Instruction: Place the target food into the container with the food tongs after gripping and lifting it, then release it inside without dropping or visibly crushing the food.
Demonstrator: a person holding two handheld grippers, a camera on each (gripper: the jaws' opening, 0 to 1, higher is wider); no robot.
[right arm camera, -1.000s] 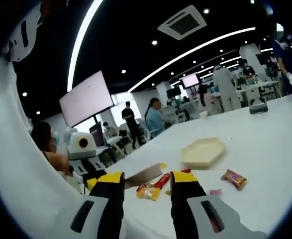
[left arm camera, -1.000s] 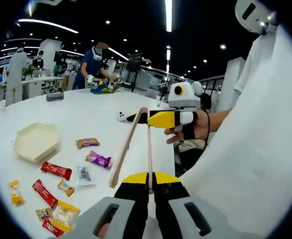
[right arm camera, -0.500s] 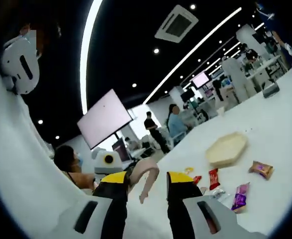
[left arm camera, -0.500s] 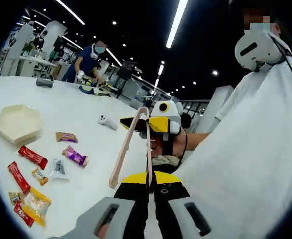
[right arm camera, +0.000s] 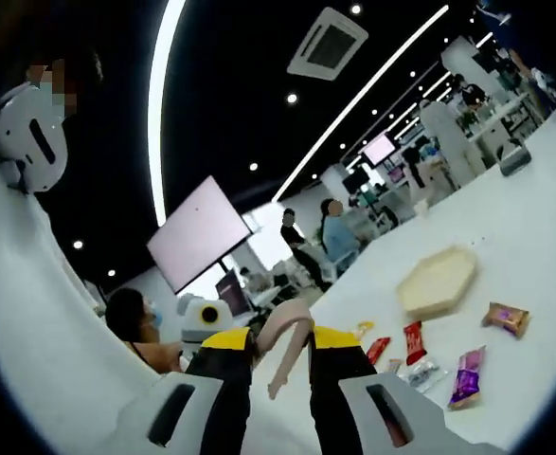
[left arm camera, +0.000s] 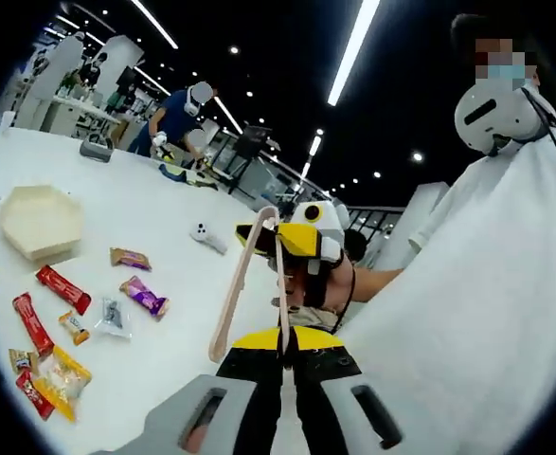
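Tongs handed between grippers, no snack picked yet.
Left gripper (left arm camera: 282, 343) clenched on tongs (left arm camera: 249, 275); right gripper (right arm camera: 279, 343) grasping their bend. Next: reach snacks (left arm camera: 145, 296), then tray (left arm camera: 41, 220).

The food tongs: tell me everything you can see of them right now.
The food tongs are a slim pair in pale beige, looking like plastic or wood, with two long arms. In the left gripper view one arm runs down between the left gripper's closed yellow jaws, and the other splays out over the white table, free of the snacks. The joined end sits at the right gripper; the right gripper view shows its jaws closed on that rounded end. They carry no food.
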